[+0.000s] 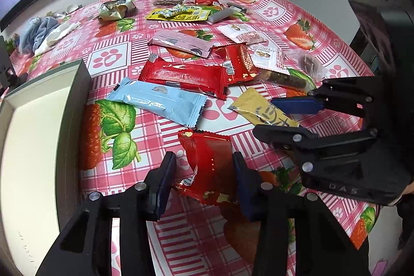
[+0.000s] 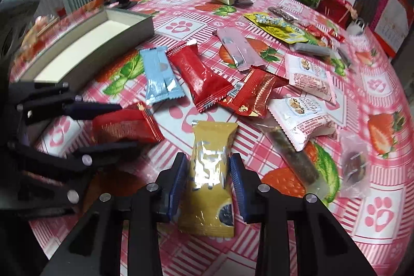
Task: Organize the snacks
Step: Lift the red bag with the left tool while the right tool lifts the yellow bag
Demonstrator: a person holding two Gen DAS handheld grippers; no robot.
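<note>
Left gripper (image 1: pixel 204 181): your jaws stand either side of the red packet (image 1: pixel 207 167); whether the pads press it or sit just off it I cannot tell.
Right gripper (image 2: pixel 208 185): your blue pads flank the yellow packet (image 2: pixel 211 177) at its middle and look closed on its sides, its length running out ahead of the fingers.
Why two packets at once: judging by the task, each hand takes one snack so both can go to the box (image 2: pixel 85 43) in one trip.
Box: it lies empty near the table's left edge, close beside your left hand, open side up to receive the snacks.
Remaining snacks: the light blue packet (image 1: pixel 157 101), long red packet (image 1: pixel 185 76) and others lie loose across the middle of the table (image 1: pixel 181 237), well short of the far edge.
</note>
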